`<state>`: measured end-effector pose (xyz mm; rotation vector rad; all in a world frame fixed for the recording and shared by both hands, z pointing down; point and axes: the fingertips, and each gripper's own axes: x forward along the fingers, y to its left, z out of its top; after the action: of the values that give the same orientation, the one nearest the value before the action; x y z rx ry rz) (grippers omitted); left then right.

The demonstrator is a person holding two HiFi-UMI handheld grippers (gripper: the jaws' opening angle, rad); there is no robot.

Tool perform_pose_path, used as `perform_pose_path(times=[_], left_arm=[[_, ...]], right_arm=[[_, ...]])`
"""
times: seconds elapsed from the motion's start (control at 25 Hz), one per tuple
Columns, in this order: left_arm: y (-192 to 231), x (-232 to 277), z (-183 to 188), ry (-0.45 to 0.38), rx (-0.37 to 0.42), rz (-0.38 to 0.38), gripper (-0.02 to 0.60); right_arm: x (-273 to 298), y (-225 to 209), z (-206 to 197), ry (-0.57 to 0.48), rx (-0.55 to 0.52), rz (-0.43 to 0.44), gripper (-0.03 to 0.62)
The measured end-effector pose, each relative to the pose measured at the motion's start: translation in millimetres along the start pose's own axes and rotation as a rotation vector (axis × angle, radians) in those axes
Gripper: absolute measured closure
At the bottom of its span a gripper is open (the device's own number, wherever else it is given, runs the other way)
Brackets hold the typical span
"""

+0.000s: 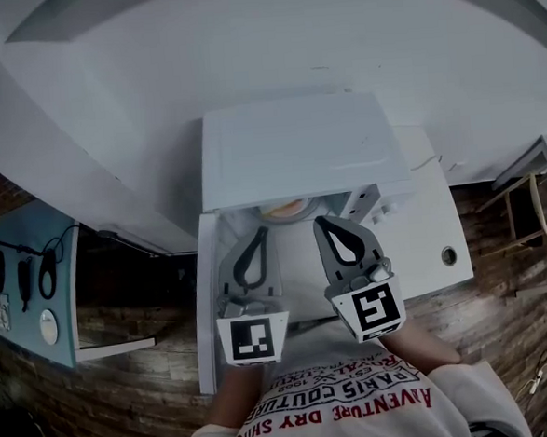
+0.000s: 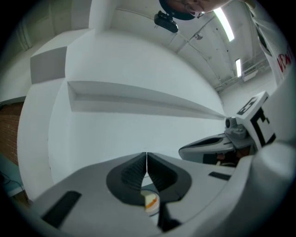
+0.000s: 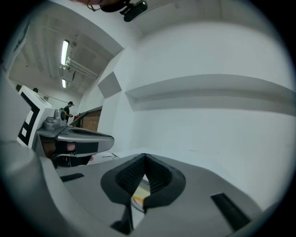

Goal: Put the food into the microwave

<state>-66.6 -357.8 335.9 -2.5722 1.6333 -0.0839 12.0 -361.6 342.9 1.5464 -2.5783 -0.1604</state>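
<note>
The white microwave (image 1: 297,150) stands in the middle of the head view, seen from above. A plate of orange-yellow food (image 1: 282,208) peeks out just under its front edge; how far inside it sits I cannot tell. A white panel (image 1: 211,301) that looks like the open door hangs at the left. My left gripper (image 1: 260,231) and right gripper (image 1: 319,221) point level at the microwave front, side by side and just short of the plate. Both are shut with tips touching and nothing between them. The food (image 2: 150,200) shows through the gap behind the left jaws, and the food (image 3: 138,195) also behind the right jaws.
The microwave rests on a white counter (image 1: 434,239) with a round hole (image 1: 449,256) at the right. A wooden chair (image 1: 525,205) stands at the far right. A teal panel (image 1: 25,277) with cables hangs at the left. White wall fills both gripper views.
</note>
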Motion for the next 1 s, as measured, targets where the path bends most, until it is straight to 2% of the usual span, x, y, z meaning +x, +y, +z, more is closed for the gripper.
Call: perform_pose_path(times=[0.36, 1.0], left_arm=[[2, -11, 1, 0.0, -0.043, 0.006, 0.574], [11, -9, -9, 0.013, -0.06, 0.017, 0.574]], right_arm=[[-9, -6, -10, 0.005, 0.04, -0.032, 0.582], [-1, -7, -18, 0.034, 0.094, -0.035, 0.583]])
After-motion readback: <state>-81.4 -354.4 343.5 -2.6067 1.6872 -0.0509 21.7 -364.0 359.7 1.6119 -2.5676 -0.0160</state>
